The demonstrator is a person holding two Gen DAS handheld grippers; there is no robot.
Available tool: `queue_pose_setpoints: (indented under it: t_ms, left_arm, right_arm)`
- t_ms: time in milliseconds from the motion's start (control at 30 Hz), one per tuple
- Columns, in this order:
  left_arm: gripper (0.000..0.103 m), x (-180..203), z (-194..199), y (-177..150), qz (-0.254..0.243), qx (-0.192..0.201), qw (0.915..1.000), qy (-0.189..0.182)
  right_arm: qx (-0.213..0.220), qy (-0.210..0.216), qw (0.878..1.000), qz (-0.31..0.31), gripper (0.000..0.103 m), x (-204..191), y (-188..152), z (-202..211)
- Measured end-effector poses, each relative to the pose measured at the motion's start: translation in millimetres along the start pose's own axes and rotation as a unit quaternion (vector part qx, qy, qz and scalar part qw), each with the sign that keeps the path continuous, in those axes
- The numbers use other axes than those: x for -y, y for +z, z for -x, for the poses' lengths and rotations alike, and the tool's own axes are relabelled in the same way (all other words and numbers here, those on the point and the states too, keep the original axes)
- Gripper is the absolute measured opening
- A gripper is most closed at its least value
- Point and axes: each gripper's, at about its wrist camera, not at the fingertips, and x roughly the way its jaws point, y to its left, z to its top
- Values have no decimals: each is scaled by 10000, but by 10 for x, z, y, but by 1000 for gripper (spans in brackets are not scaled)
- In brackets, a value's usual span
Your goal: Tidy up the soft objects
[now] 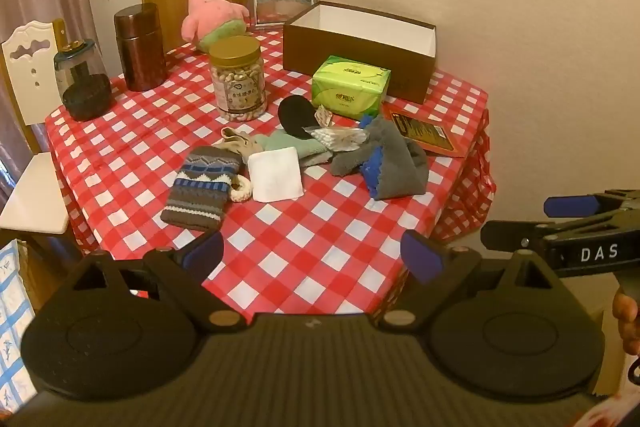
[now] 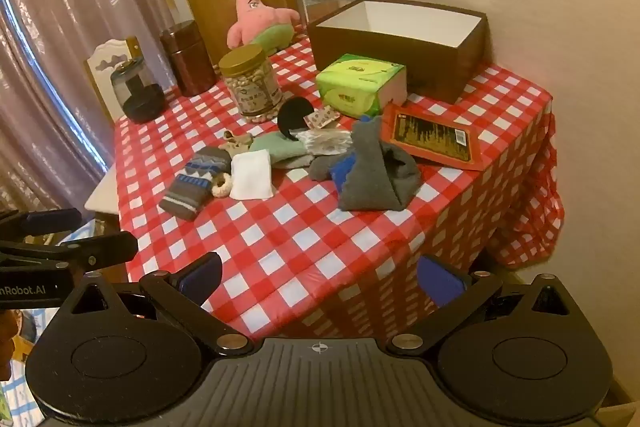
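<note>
Red-and-white checked cloth covers the desk (image 1: 320, 239), and both grippers hang off its near edge, wide open and empty: the left gripper (image 1: 312, 259) faces the middle of the cloth, the right gripper (image 2: 320, 281) sits over the near right corner.

At the back right stands the brown box (image 2: 400, 55), open-topped with nothing visible inside, the likely home for the soft things. The pink plush (image 2: 260, 19) sits at the far edge just left of it. Mid-desk lies the soft pile: the grey-and-blue fleece piece (image 2: 372, 175) to the right, the patterned knit sock (image 1: 204, 183) to the left, and between them the green cloth (image 1: 296, 143), the white folded cloth (image 1: 276, 175), the beige sock (image 1: 240, 143) and a small cream scrunchie (image 2: 222, 185) touching the knit sock.

No pick has begun, I judge. A good start would be the fleece piece for the right gripper: it stands proud, so a pinch on its raised fold should catch cloth alone.

Room is generous on the near half of the desk. Toward the box, the green tissue pack (image 2: 360, 87), the nut jar (image 1: 238, 79) and the red packet (image 2: 432, 139) crowd the path, so loads should travel high over them.
</note>
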Motion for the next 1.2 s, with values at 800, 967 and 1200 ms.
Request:
queue_pose_setpoints:
  t_ms: [800,967,1200]
  left_arm:
    - [95,-52,-8,5,18,-35,10000,24]
    - [95,-51,-6,7,17,-37,10000,21]
    - [94,-57,-6,7,18,-41,10000,26]
  right_arm:
    - [-19,2,10000,0,103,-89,6,-68]
    - [-22,0,10000,-2,103,-91,2,-69]
    - [-25,4,10000,-9,103,-83,-3,-60]
